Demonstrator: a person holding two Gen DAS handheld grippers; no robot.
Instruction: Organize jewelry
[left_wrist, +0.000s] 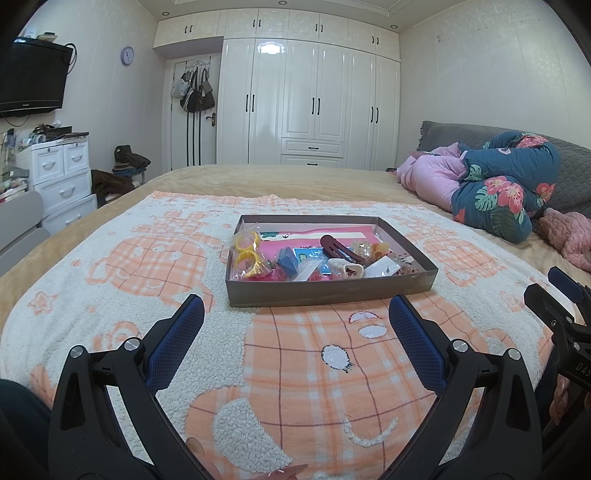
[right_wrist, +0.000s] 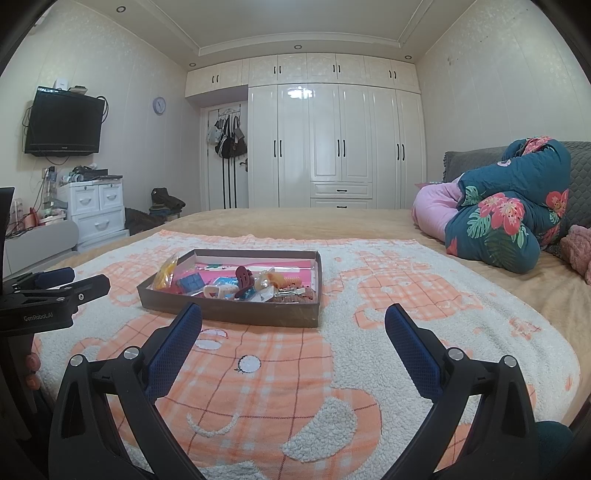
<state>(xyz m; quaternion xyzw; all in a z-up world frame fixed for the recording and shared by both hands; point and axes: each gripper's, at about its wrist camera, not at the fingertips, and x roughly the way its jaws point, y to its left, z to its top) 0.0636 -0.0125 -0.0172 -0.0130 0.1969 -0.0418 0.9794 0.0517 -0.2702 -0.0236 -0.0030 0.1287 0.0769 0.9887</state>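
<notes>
A shallow brown cardboard tray (left_wrist: 325, 291) sits on an orange-and-white blanket on the bed; it also shows in the right wrist view (right_wrist: 229, 314). It holds jumbled accessories: yellow rings in a clear bag (left_wrist: 248, 252), a dark red hair claw (left_wrist: 338, 248), a white clip (left_wrist: 347, 269), a blue piece (left_wrist: 288, 260) and small packets. My left gripper (left_wrist: 295, 314) is open and empty, just in front of the tray. My right gripper (right_wrist: 293, 319) is open and empty, in front of the tray's right corner.
The blanket (left_wrist: 295, 369) covers the near bed. A rolled floral quilt (left_wrist: 509, 184) and pink bedding (left_wrist: 432, 177) lie at the right. White wardrobes (left_wrist: 310, 103) fill the back wall. White drawers (left_wrist: 62, 177) and a TV (left_wrist: 33, 81) stand at the left.
</notes>
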